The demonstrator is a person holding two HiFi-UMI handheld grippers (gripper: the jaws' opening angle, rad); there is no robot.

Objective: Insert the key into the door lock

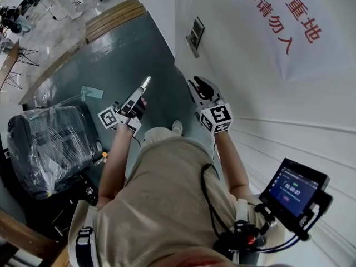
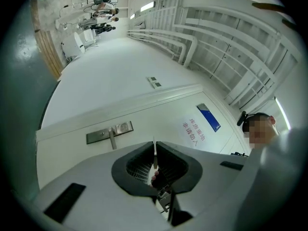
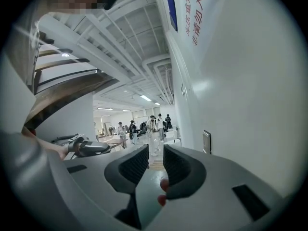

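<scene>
**Though the key is gripped, the lock lies off to its upper left**

While the left gripper (image 1: 142, 89) is clamped tight on the key (image 2: 154, 149), the blade stands edge-on between the pads, its tip poking out past them toward the white door (image 2: 159, 117). The door lock (image 2: 109, 132), a grey plate with a lever handle, sits on that door face well apart from the tip. In the left gripper view it lies up and to the left of the blade, while the red lettering (image 2: 192, 131) lies to the right. So the blade's long axis runs at the bare door panel, not at the plate (the keyhole itself is too small to make out). The right gripper (image 3: 155, 154) has its 2 jaws parted with nothing between them, and it looks along the wall down the hall rather than at the lock. Of the 2 hands, the left carries the key, so I judge that it must slide sideways across the door toward the plate, keep the blade square to the face, and only then push in; insertion has not yet begun
</scene>
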